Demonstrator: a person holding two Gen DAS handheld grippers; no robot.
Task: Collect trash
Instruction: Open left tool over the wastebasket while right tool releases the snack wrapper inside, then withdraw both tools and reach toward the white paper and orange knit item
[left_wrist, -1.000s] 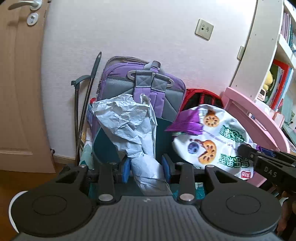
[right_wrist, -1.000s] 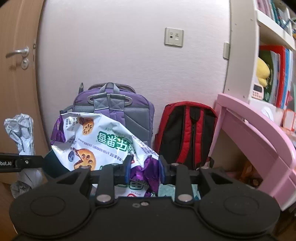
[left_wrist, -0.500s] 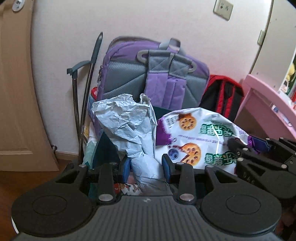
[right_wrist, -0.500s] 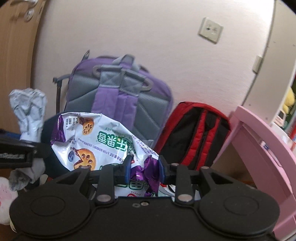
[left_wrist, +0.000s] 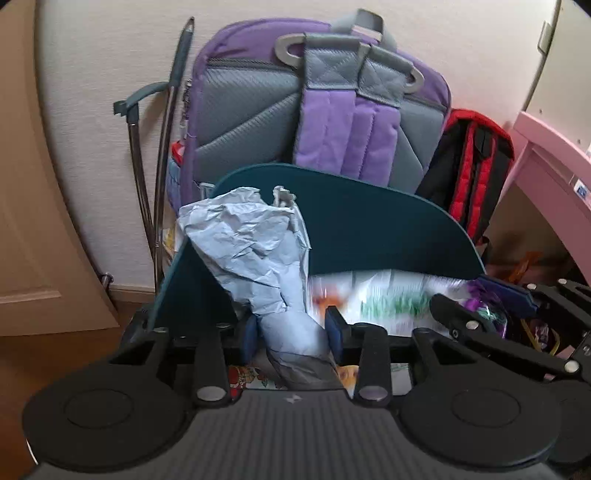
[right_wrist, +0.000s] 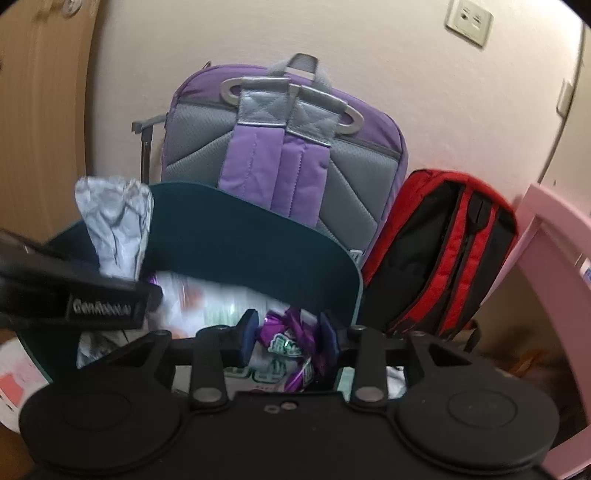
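Over the bin (left_wrist: 369, 221), your left gripper (left_wrist: 291, 334) jaws are opening around the paper (left_wrist: 251, 243) and your right gripper (right_wrist: 288, 332) jaws around the wrapper (right_wrist: 291, 343); release both fully inside the rim.

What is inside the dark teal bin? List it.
Inside the dark teal bin: the white and green snack bag, blurred. The crumpled paper hangs over it. The bin's bottom is covered.

Wooden floor (left_wrist: 55, 354), dark teal bin (left_wrist: 388, 229), purple backpack (left_wrist: 314, 110) and red backpack (left_wrist: 476, 162) standing on it
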